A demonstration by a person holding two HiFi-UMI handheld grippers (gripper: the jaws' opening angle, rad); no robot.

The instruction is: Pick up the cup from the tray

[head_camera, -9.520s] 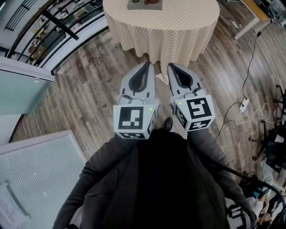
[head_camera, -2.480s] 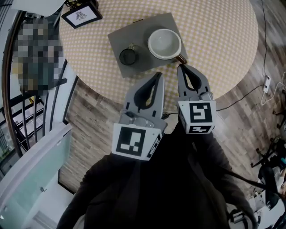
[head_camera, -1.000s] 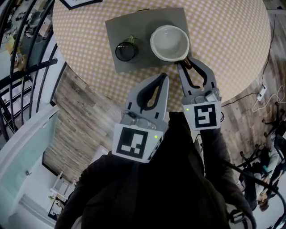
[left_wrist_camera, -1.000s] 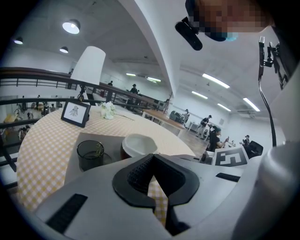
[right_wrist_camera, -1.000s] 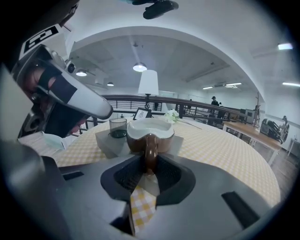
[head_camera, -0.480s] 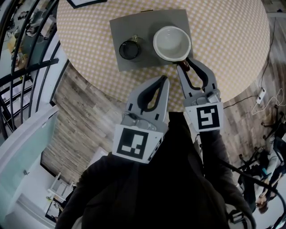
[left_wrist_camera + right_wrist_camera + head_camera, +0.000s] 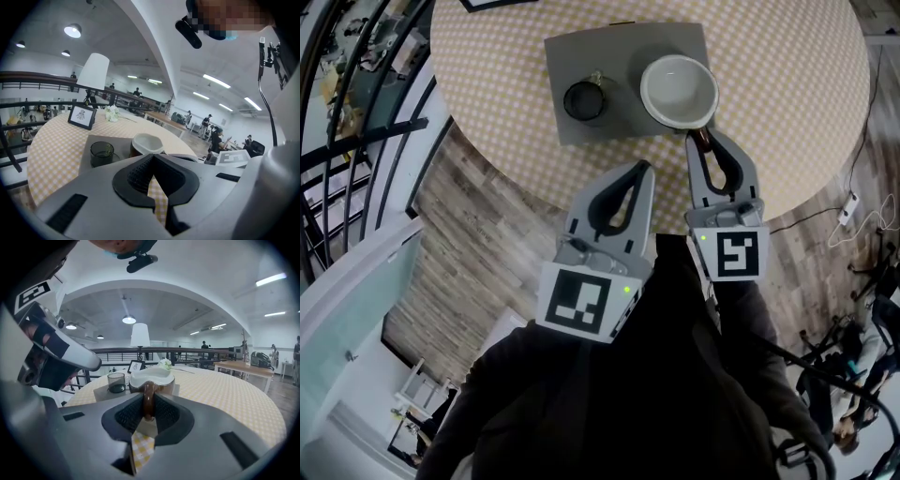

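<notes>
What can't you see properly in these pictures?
- Picture frame: in the head view, the top edge cuts it off.
- Dark glass: contents too small and dark in every view.
- Cup base: in the right gripper view, hidden by the right gripper, whose jaws have just been closing on its handle.

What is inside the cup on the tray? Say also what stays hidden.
In the head view, the cup shows a bare, pale inside with nothing visible in it. In the two gripper views, its wall and rim hide the inside.
</notes>
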